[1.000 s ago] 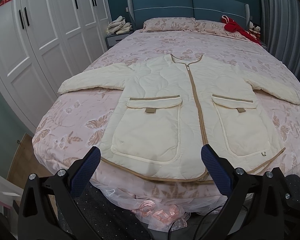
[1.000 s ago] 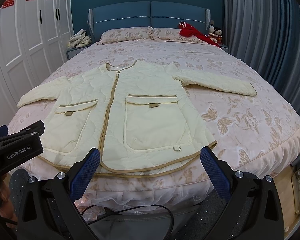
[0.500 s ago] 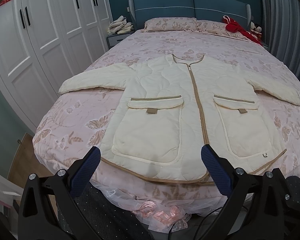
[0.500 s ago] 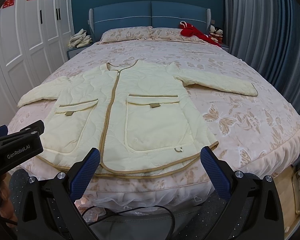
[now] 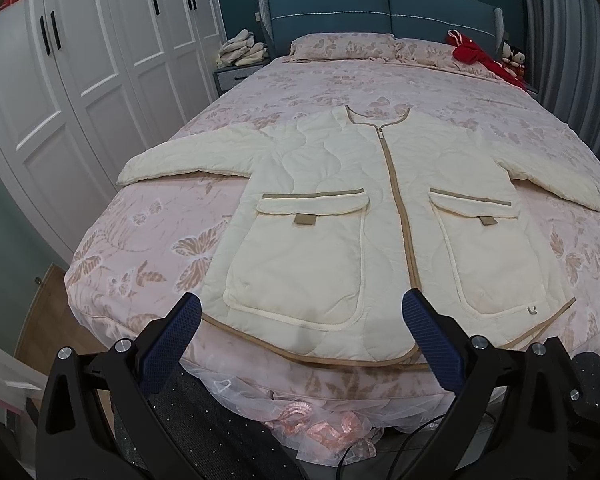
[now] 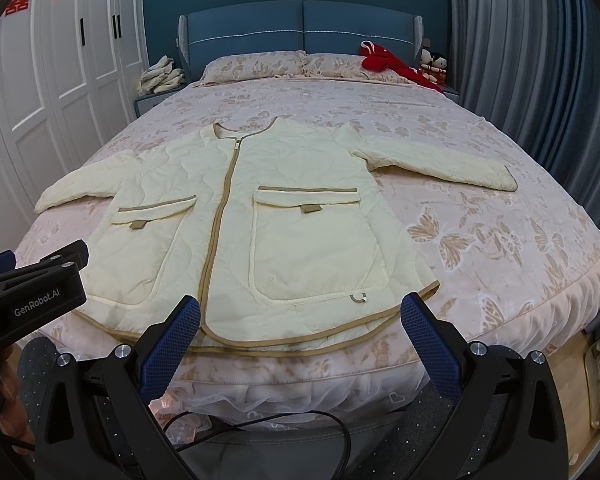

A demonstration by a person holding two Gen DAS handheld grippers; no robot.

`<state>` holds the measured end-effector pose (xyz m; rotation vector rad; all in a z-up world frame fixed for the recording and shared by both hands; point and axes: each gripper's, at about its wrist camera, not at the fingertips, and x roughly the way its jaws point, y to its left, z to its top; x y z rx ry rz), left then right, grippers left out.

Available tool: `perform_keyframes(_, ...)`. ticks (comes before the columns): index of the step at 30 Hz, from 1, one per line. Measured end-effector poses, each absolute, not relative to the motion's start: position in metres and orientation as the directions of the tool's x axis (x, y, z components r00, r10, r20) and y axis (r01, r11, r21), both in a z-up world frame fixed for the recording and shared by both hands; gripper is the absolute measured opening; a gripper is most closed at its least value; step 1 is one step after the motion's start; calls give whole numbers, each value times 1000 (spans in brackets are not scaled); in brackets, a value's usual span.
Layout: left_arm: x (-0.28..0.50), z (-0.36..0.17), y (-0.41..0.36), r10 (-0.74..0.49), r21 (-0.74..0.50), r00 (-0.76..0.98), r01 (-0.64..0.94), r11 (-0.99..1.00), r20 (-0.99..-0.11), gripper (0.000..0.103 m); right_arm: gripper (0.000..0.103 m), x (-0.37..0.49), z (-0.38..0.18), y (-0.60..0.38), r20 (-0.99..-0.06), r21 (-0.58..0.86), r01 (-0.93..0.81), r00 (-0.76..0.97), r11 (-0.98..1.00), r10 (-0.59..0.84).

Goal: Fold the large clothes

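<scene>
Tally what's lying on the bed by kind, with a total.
Cream jacket: 1
Pillows: 2
Red garment: 1
Total: 4

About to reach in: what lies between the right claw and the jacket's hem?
In the right wrist view, only the bed's edge and its sheer skirt separate the open right claw from the cream jacket; nothing else intervenes.

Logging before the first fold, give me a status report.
Left gripper open, right gripper open, both empty. Cream jacket flat on bed, zipped, sleeves spread. Nothing on it.
</scene>
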<state>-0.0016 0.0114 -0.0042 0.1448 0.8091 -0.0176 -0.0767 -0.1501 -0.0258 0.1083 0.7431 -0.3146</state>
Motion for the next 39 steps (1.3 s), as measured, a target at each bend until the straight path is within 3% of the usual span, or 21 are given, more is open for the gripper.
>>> perform_keyframes(23,4,-7,20,39,106,692,55,993,-721,98,98,-62,-35,-174,-684,17,324,694,946,-225)
perform_keyframes(34,64,0,33,2,8,724,5,1000,-690,98,98,-6,-41,-382,-567,250,474,779,844,-269)
perform_keyframes(39,96,-9,24,60,61,724,-25,998,-687,98,98,35,-76,-497,-588,314,616,723,723,-361)
